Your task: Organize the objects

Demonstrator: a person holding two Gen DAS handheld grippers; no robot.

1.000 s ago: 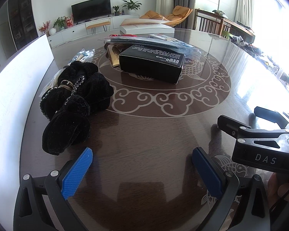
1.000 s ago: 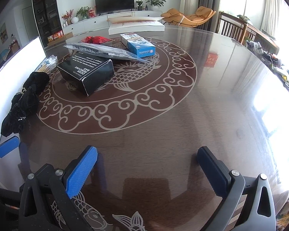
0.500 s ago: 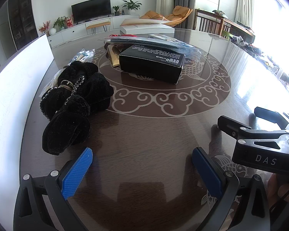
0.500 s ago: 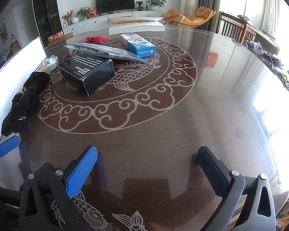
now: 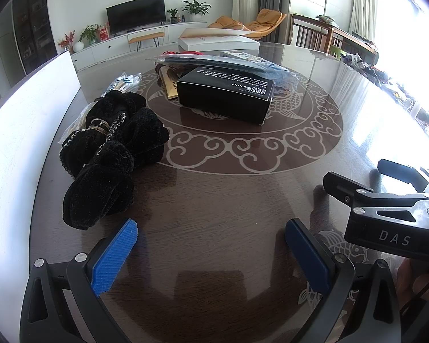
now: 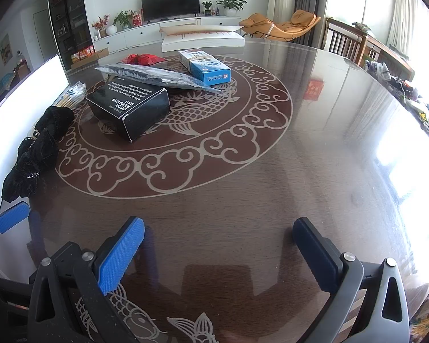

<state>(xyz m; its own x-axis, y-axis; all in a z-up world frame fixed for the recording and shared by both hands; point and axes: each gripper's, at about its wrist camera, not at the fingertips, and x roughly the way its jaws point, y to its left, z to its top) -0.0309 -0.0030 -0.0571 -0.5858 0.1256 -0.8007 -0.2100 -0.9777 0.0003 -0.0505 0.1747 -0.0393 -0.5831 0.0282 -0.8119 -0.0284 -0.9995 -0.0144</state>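
Observation:
A black velvet pouch with a chain point(image 5: 111, 154) lies at the table's left side, just ahead and left of my open, empty left gripper point(image 5: 211, 245); it also shows in the right wrist view point(image 6: 37, 154). A black box point(image 5: 224, 95) sits near the table's middle, also in the right wrist view point(image 6: 128, 105). A long dark item in a clear bag point(image 6: 157, 75) rests on it. Two blue-and-white boxes point(image 6: 206, 67) and a red pouch point(image 6: 143, 58) lie farther back. My right gripper point(image 6: 218, 243) is open and empty over bare table.
A dark round table with a glass top and a carp pattern point(image 6: 300, 171) holds everything. A white board point(image 5: 20, 131) stands along its left edge. A packet of thin sticks point(image 6: 71, 95) lies by the board. A white flat box point(image 6: 203, 38) sits at the far edge.

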